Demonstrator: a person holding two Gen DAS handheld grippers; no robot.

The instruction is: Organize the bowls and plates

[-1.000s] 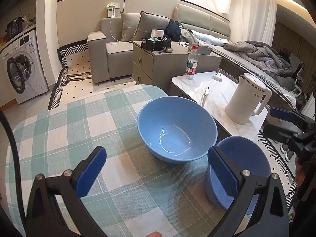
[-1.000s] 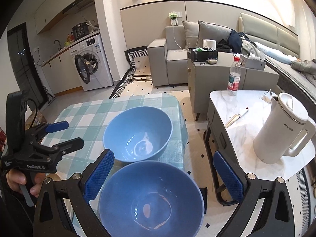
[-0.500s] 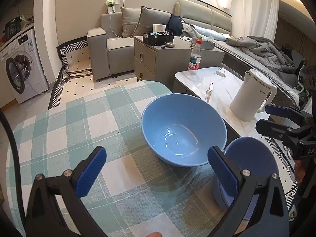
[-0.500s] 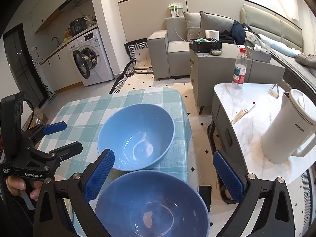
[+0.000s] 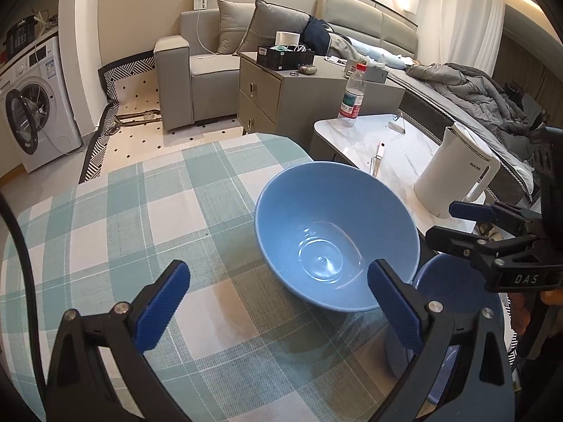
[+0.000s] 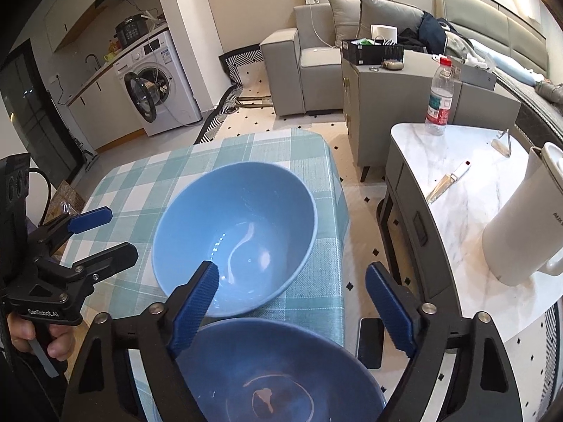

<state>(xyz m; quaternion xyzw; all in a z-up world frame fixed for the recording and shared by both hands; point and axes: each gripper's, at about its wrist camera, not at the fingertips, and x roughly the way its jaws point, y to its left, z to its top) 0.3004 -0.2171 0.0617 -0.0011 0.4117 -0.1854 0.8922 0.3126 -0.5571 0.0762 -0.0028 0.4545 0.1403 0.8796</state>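
Our right gripper (image 6: 292, 309) has just been narrowing its jaws over the near dark-blue bowl's (image 6: 281, 372) rim, not yet clamped; the light-blue ceramic bowl (image 6: 235, 239) waits beyond; our left gripper (image 5: 278, 302) stays released.

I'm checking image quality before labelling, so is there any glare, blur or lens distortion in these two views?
Left wrist view: sharp, with glare in the light blue bowl, blown-out cove lighting at top right, and fisheye-curved edges. Right wrist view: sharp, with a bright streak in that bowl and black vignetted corners.
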